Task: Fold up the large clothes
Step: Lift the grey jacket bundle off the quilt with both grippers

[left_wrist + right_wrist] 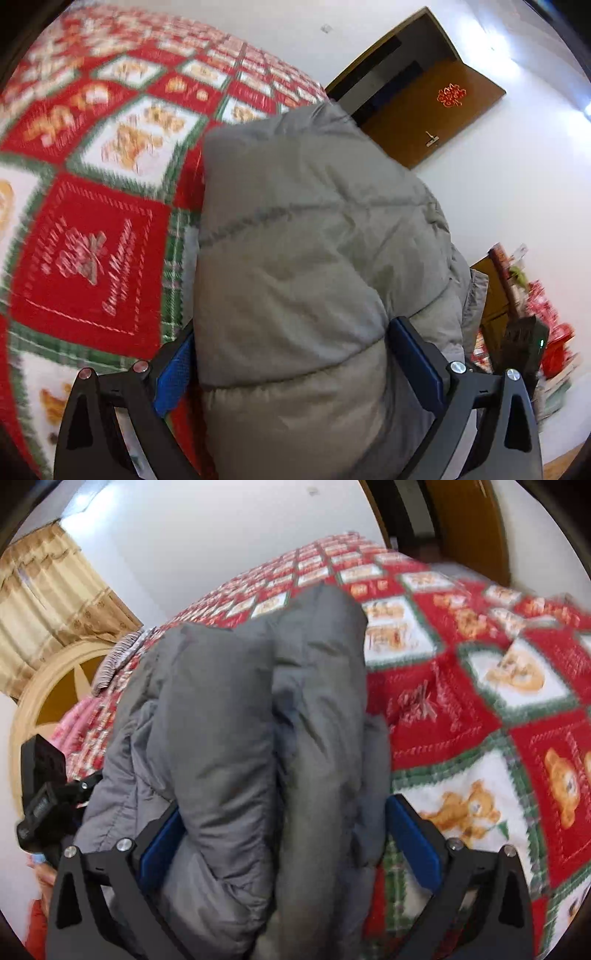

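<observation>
Grey puffer jacket [306, 266] bulges between both grippers' jaws.

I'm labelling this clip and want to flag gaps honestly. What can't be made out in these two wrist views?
- Left wrist view: the grey padded jacket fills the left tongs; its sleeves and zip are hidden by its own bulk.
- Right wrist view: the jacket bundle in the right tongs runs off the bottom edge; fold count unclear.
- Both views: the blanket lettering is motion-blurred, unreadable.
- Doorway interior: too dark.

Close wrist views, shared jacket [314, 258]
</observation>
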The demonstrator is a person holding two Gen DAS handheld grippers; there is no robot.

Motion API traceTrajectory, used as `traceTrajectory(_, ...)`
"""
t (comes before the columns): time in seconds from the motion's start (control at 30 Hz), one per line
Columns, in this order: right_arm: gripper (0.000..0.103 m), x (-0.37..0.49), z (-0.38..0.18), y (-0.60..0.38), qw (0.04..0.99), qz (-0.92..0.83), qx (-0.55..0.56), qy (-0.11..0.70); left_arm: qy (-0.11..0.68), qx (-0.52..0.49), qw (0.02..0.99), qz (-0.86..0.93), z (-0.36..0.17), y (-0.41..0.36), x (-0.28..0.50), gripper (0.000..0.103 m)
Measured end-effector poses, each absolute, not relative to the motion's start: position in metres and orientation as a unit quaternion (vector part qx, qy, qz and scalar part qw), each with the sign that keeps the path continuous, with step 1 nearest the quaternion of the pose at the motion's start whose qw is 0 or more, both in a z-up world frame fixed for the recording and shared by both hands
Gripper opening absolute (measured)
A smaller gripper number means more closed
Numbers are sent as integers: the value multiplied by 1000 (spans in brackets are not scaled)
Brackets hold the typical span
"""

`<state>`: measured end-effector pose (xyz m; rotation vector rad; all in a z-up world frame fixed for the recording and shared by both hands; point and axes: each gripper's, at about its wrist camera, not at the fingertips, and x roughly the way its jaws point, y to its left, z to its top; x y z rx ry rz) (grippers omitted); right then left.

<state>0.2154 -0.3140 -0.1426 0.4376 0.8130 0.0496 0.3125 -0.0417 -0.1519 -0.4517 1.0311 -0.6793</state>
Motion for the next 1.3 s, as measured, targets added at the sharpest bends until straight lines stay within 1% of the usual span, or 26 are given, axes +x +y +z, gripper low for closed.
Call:
traceTrajectory(0.2, 103, 221, -148, -295, 900, 41, 159, 404, 476, -141, 800, -336, -145, -59, 309, 99)
traceTrajectory(0.37, 103, 235, -155, -288, 898, 48, 164, 405, 475, -128, 805, -332, -150, -70, 319, 99)
traceTrajectory(0.4, 101, 235, -155, -288, 898, 49, 165, 404, 473, -118, 808, -331, -149, -73, 318, 99)
traceTrajectory(0.43, 95, 232, -155, -289, 899, 51, 162, 403, 472, -111, 810, -331, -148, -75, 317, 98)
traceTrajectory(0.47, 84, 230, -154, -288, 900, 56, 161, 402, 471, -106, 812, -329, -148, -75, 316, 95)
traceTrajectory(0.5, 78, 228, -153, -286, 899, 63, 165, 401, 469, -103, 814, -326, -148, -74, 315, 91)
traceTrajectory(0.53, 69, 227, -153, -284, 897, 68, 171, 401, 468, -102, 816, -323, -147, -71, 312, 87)
traceTrajectory(0.57, 62, 226, -153, -282, 895, 72, 178, 403, 465, -101, 819, -322, -146, -69, 309, 79)
traceTrajectory(0.6, 60, 226, -153, -281, 893, 73, 183, 405, 463, -100, 821, -319, -143, -68, 305, 71)
traceTrajectory(0.67, 51, 226, -153, -282, 886, 79, 205, 409, 461, -101, 824, -313, -138, -65, 296, 64)
traceTrajectory(0.73, 49, 221, -154, -282, 874, 90, 239, 413, 463, -99, 826, -306, -134, -62, 288, 63)
traceTrajectory(0.83, 48, 207, -155, -272, 862, 109, 257, 423, 467, -95, 828, -297, -129, -46, 267, 63)
traceTrajectory(1.0, 48, 168, -159, -239, 849, 148, 251, 441, 486, -81, 825, -277, -129, -19, 233, 63)
traceTrajectory(1.03, 48, 159, -160, -230, 847, 157, 245, 444, 488, -77, 825, -272, -130, -14, 226, 63)
traceTrajectory(1.07, 48, 152, -162, -224, 847, 163, 237, 446, 491, -75, 825, -269, -131, -6, 218, 65)
traceTrajectory(1.17, 51, 144, -167, -215, 852, 165, 221, 445, 500, -79, 827, -246, -141, 7, 212, 83)
traceTrajectory(1.27, 54, 148, -168, -220, 853, 162, 230, 439, 496, -73, 836, -226, -150, 8, 219, 101)
traceTrajectory(1.3, 54, 151, -171, -224, 852, 164, 237, 438, 488, -69, 839, -230, -155, 4, 222, 102)
